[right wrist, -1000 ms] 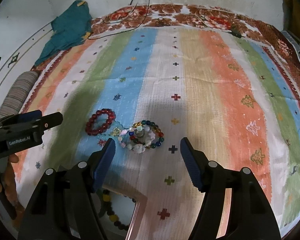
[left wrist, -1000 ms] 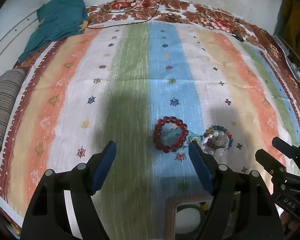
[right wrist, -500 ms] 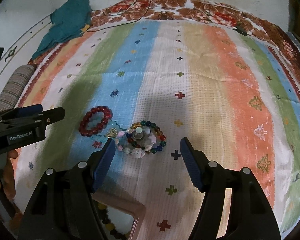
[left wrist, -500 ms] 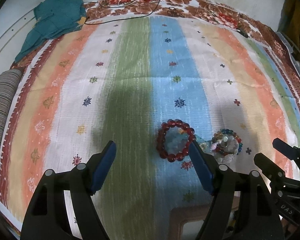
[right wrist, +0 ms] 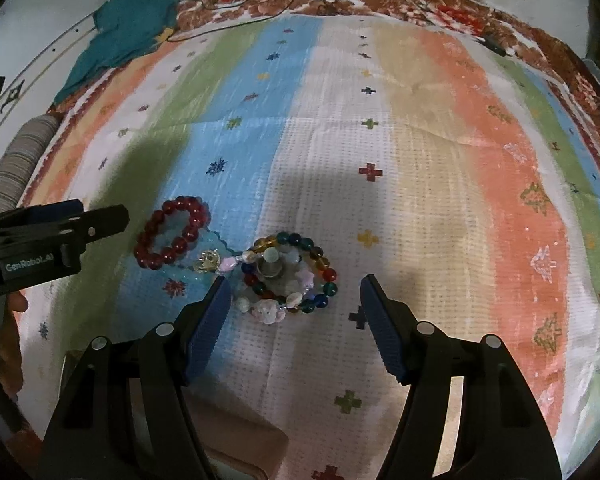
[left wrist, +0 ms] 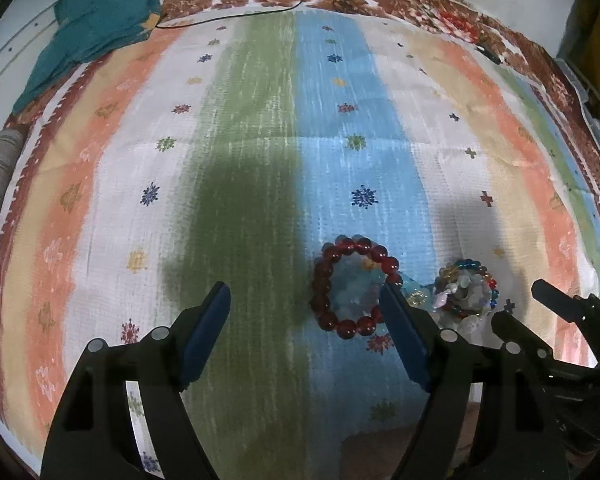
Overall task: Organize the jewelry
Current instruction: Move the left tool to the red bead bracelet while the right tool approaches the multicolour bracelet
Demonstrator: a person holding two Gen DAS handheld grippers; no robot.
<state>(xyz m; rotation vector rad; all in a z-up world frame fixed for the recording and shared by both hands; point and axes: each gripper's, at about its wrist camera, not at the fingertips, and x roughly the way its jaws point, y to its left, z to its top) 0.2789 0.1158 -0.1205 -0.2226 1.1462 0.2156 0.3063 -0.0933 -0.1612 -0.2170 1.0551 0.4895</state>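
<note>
Lit from above and rather dim, with a warm, slightly washed tone on the striped cloth (left wrist: pixel 260 128) and no strong glare anywhere. Two soft-edged dark shadows on that cloth: in the left wrist view over the green band just beyond the left gripper (left wrist: pixel 304 312), in the right wrist view over the green band at the left and the white band beyond the right gripper (right wrist: pixel 296 300). Strongly curved by the fisheye lens, black in the corners, slightly blurred toward the far edge and the teal cloth (right wrist: pixel 132 28), sharper near the bead bracelets (right wrist: pixel 288 272).
</note>
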